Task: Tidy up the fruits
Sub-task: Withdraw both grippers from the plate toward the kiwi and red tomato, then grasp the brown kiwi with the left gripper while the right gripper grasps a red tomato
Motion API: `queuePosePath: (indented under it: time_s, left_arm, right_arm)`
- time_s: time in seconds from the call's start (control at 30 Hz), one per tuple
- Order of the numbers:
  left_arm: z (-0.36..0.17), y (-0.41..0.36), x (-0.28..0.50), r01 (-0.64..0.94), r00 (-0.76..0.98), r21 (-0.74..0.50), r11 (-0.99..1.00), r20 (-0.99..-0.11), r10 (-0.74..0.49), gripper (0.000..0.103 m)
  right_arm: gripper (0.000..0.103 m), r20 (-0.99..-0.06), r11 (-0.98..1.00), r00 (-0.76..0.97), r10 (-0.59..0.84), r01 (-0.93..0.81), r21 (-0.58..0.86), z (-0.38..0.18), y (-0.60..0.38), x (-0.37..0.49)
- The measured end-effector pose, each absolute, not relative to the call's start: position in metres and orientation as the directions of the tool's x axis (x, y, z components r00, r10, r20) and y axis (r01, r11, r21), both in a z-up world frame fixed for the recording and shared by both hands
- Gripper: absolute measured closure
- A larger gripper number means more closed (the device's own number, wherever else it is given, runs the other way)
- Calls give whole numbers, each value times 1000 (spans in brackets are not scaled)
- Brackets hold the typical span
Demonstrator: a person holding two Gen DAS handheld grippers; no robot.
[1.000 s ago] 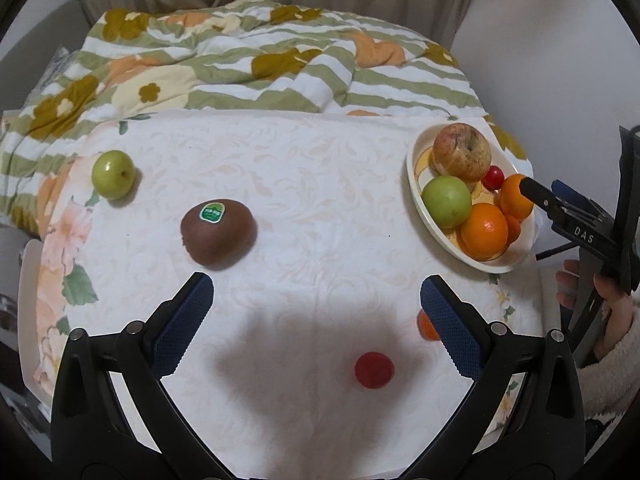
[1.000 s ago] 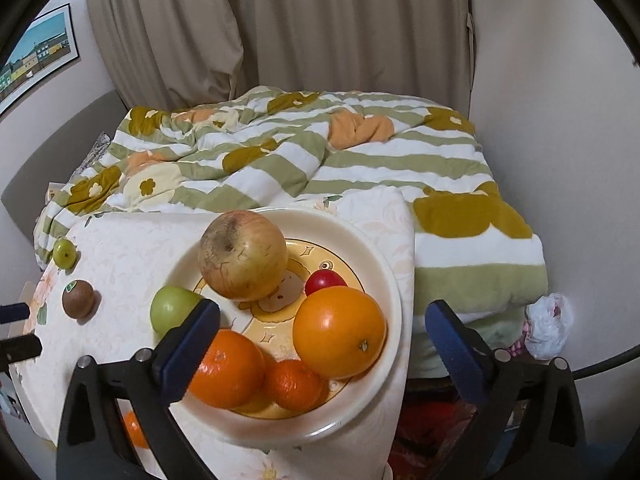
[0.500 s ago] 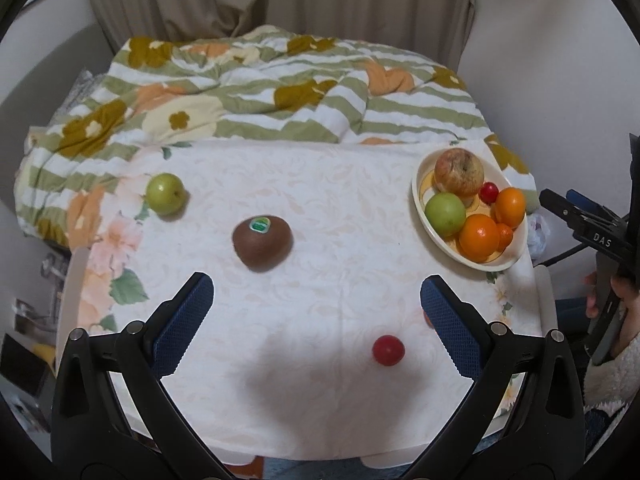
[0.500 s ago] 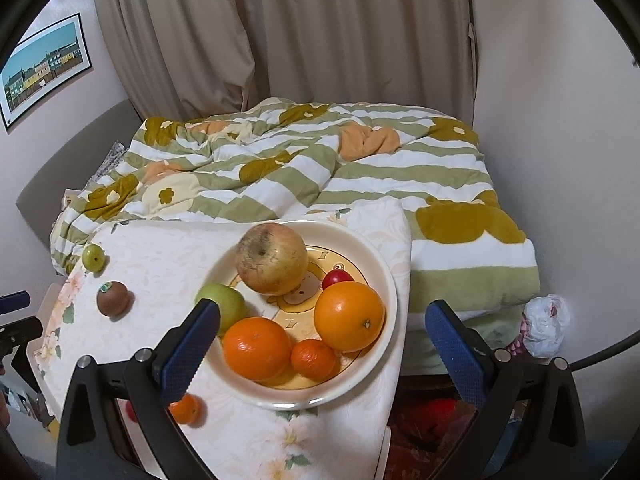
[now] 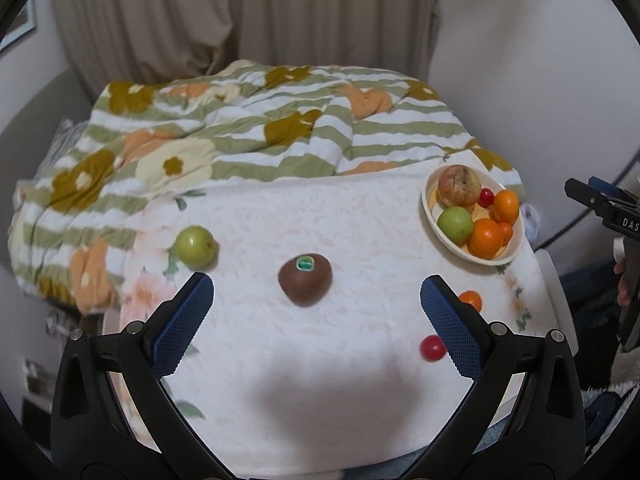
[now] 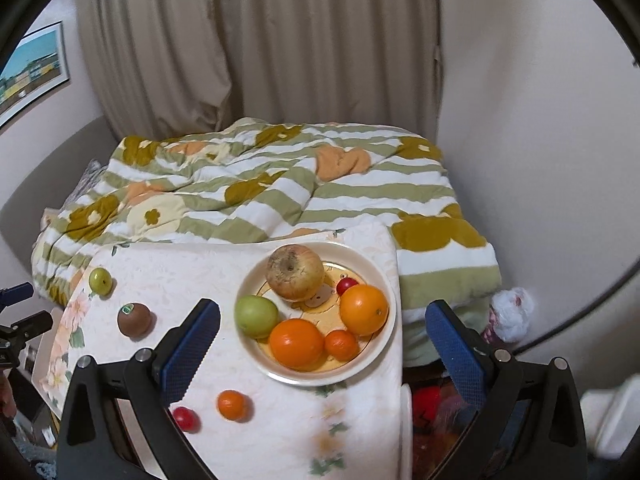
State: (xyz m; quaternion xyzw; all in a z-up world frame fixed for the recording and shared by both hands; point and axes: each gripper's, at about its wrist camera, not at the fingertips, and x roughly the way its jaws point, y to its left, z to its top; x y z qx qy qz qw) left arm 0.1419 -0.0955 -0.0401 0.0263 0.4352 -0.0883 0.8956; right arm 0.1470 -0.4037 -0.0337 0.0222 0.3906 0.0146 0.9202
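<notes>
A cream plate (image 5: pixel 516 250) (image 6: pixel 384 344) at the table's right holds a russet apple (image 6: pixel 295 277), a green apple (image 6: pixel 256 316), oranges and a small red fruit. Loose on the white tablecloth lie a brown kiwi (image 5: pixel 305 284) (image 6: pixel 134 319), a small green apple (image 5: pixel 195 246) (image 6: pixel 100 279), a small orange (image 5: pixel 471 300) (image 6: pixel 231 405) and a red cherry tomato (image 5: pixel 432 347) (image 6: pixel 185 418). My left gripper (image 5: pixel 316 320) hangs open above the table's near side, empty. My right gripper (image 6: pixel 326 350) is open and empty, raised in front of the plate.
A bed with a striped floral quilt (image 6: pixel 256 192) lies behind the table. Curtains (image 6: pixel 256 60) hang at the back, a wall stands at the right. A white bag (image 6: pixel 510 314) sits on the floor beside the bed. The other gripper (image 5: pixel 608 208) shows at the right edge.
Both grippers have pulled back and up from the table, so the fruits and plate look smaller and farther. No fruit has moved.
</notes>
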Motion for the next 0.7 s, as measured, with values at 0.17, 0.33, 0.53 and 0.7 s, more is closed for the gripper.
queuePosePath:
  time_s: [0.17,0.33,0.53,0.7]
  left_arm:
    - [-40,-71,158,304,579,-34,952,-787,-214,0]
    - [-44,-53,173,410,554,-3,912,-793,-252,0]
    - [-62,-36,195,538,491,-14,843,-808,-326,0]
    - [-79,-35,219,631,419,-30,775,-828,-373,0]
  right_arm:
    - [1,-741,993,671,-24,98,57,-33,-371,133]
    - [1,-761,980,644,-78,188,58,-39,-336,121]
    - [1,-796,959,594,-113,274,69,-54,-296,110]
    - [1,-811,939,566,-148,338,64,-63,-270,100]
